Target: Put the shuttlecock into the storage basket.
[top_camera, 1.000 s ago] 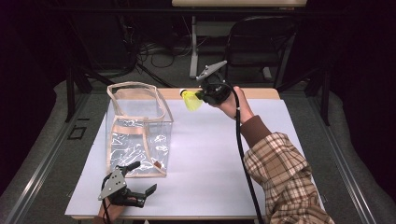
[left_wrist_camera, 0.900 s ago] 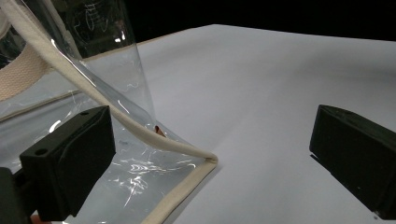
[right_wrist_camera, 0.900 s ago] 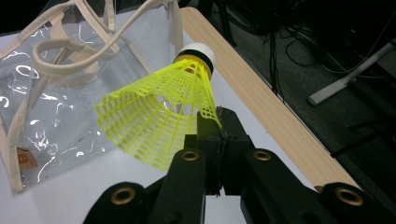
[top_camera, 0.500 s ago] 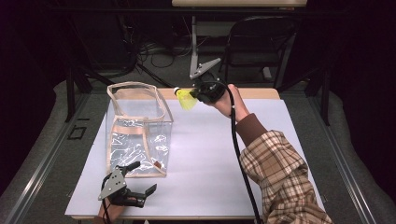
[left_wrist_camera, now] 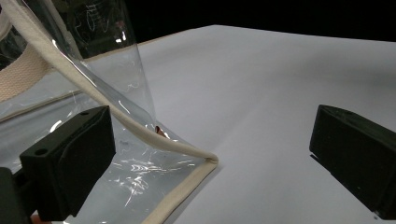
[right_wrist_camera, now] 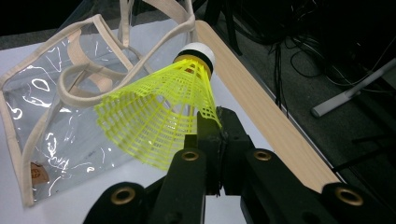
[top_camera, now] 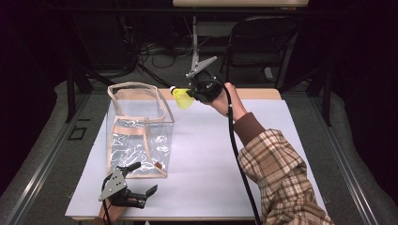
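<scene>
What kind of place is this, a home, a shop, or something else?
Probably a recording lab or studio, not a home: a white table stands in a dark room, loose cables lie on the floor behind it, and a folding chair stands beside an equipment stand.

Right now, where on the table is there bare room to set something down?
The widest bare stretch of white table lies between the clear bag and the plaid sleeve. The strip behind the bag, under the shuttlecock pinched in the right hand-held gripper, is narrower. It is crowded at the bag's near corner, where the open left hand-held gripper sits.
</scene>
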A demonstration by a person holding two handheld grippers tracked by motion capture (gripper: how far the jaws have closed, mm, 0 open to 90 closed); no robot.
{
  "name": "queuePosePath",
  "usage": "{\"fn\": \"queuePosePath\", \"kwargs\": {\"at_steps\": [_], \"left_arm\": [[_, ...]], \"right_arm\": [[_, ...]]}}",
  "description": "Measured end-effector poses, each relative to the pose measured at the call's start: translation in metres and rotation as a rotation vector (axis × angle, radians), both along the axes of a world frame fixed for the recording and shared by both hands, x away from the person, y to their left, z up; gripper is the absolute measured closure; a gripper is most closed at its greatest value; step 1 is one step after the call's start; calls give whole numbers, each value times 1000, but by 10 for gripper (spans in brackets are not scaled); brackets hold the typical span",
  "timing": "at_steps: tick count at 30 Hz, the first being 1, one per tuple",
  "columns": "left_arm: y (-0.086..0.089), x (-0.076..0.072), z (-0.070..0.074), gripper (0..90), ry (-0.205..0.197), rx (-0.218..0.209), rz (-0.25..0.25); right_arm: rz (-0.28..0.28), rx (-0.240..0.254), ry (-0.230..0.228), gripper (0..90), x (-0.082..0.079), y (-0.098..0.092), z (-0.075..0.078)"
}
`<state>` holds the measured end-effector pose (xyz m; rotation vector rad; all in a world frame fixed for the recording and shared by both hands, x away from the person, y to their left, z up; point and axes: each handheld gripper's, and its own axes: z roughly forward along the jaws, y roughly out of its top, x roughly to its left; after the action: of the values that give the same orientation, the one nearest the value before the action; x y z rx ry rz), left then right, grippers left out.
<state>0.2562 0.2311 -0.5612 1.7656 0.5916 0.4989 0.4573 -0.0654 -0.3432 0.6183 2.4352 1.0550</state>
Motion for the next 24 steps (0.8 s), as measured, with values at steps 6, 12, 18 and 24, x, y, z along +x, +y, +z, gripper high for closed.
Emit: {"fn": "queuePosePath", "kwargs": {"at_steps": [6,12,18,24], "left_arm": [[0,0,0,0,-1,-1,1],[0,0,0,0,0,-2,1],[0,0,0,0,0,-3,2],[0,-1,0,0,-5,-5,11]], "right_arm": [[8,1,-4,892,0,4,3],[14,4,-8,892,0,9,6],[21,9,-12,892,-1,13,11],[33,12,-17,892,-2,20,14]]}}
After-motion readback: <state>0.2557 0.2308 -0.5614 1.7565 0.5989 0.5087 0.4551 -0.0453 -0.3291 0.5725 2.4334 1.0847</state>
